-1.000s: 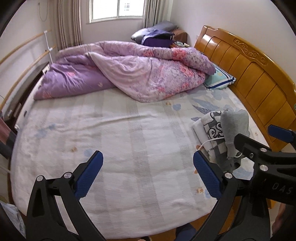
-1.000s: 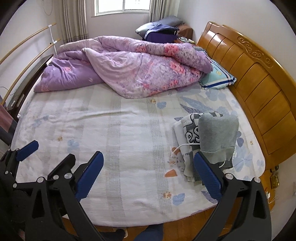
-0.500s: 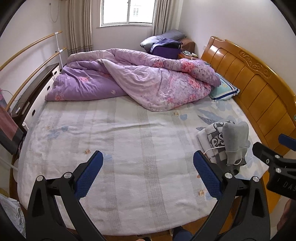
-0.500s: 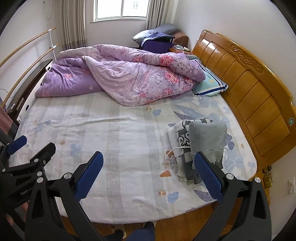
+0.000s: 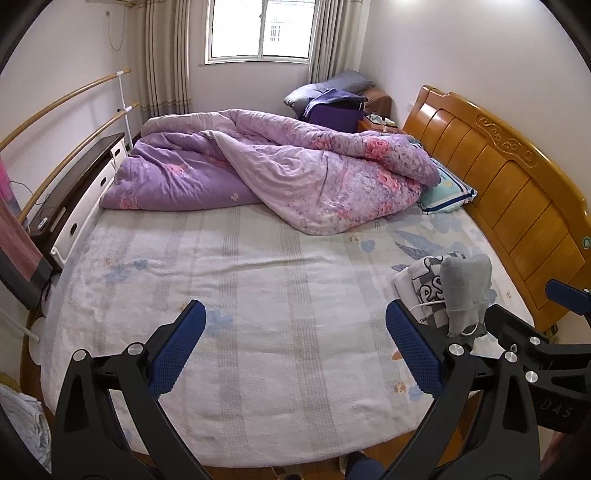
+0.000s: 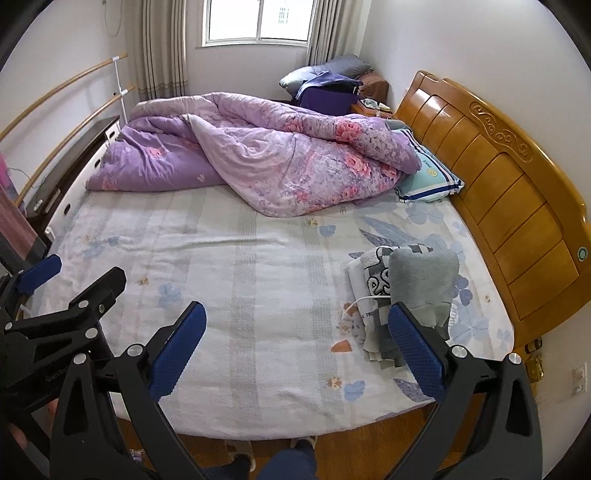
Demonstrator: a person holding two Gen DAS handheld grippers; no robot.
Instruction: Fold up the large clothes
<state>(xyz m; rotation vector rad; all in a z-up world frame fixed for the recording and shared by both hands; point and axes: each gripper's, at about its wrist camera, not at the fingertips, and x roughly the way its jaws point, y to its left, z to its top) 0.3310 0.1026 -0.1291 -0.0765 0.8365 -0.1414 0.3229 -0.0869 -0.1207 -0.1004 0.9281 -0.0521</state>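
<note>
Grippers [image 5: 295,343] [image 6: 295,343] raised over bed [image 5: 258,295], fingers spread

Definitely a home bedroom. Big bed [image 5: 258,295] with a floral sheet, carved wooden headboard [image 5: 509,192] along its right side, crumpled purple quilt [image 5: 295,173] piled at the bed's far end, striped pillow [image 5: 447,192] tucked against the headboard. Curtained window [image 5: 258,29] beyond the bed, pretty lived-in.

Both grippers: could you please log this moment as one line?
left gripper: open, empty | right gripper: open, empty | folded clothes: on bed, near headboard, untouched
</note>
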